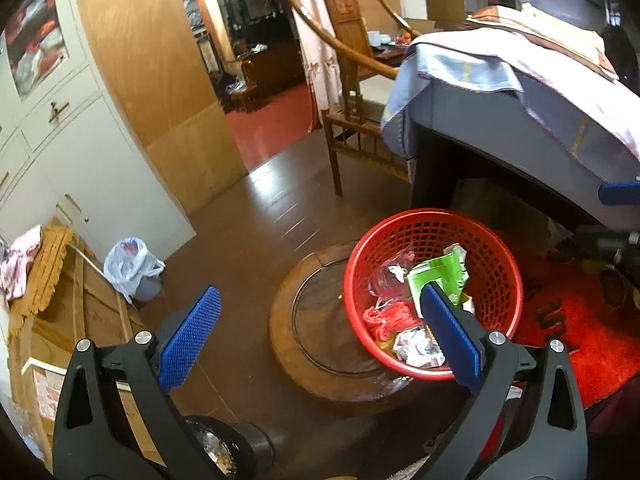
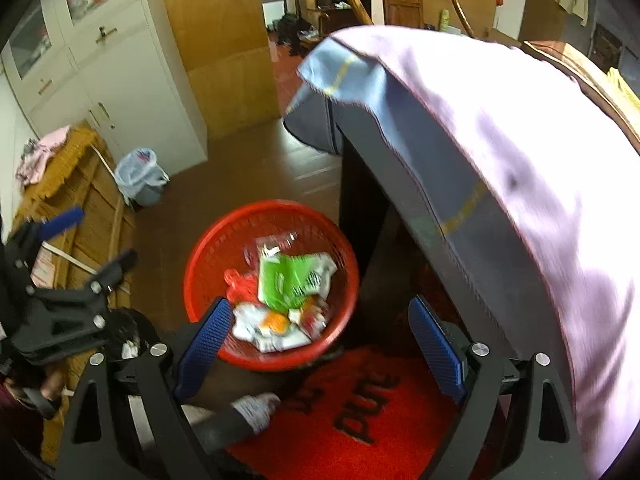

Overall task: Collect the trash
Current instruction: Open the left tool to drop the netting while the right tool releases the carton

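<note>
We see the red plastic mesh basket [image 2: 272, 280] at centre frame, holding a green wrapper [image 2: 288, 280] and crumpled packets. Our right gripper [image 2: 320, 344] hangs above it, fingers wide, empty. Left gripper [image 1: 320, 340] likewise wide, empty, lower frame.

Red mat [image 2: 352, 440] under right claw: dark lettering, seen upside down, blurred, reads roughly "pun"; more letters beside it unreadable. Same mat [image 1: 580, 332] right of left claw: dark marks, illegible. Green packet [image 2: 292, 280] in red basket [image 2: 200, 264] ahead of right claw: printing too blurred to read. Cardboard box [image 1: 44, 392] left of left claw: red-printed label, illegible.
</note>
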Demonstrator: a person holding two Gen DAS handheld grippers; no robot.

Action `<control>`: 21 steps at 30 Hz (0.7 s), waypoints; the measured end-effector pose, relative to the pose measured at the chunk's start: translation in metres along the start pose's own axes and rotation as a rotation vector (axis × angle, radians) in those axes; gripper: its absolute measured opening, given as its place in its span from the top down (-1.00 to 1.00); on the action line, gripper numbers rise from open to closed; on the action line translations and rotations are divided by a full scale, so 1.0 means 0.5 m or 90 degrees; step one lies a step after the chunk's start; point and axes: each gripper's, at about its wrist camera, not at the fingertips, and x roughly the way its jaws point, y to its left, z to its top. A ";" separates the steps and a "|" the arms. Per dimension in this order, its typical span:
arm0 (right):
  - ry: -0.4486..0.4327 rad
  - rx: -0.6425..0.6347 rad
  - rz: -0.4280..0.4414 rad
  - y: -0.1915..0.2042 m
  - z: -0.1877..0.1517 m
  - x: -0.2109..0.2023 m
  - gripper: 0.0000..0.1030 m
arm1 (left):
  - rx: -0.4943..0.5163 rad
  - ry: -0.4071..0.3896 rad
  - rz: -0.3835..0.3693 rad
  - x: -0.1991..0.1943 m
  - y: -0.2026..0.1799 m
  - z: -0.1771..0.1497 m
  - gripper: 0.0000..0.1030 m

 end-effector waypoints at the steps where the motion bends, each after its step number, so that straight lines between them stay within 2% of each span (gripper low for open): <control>1: 0.002 0.000 -0.002 0.000 -0.005 -0.001 -0.71 | 0.003 -0.001 -0.003 -0.003 -0.006 0.000 -0.87; 21: 0.017 -0.020 -0.002 0.017 -0.044 -0.010 -0.73 | 0.021 -0.008 -0.010 -0.032 -0.044 0.007 -0.87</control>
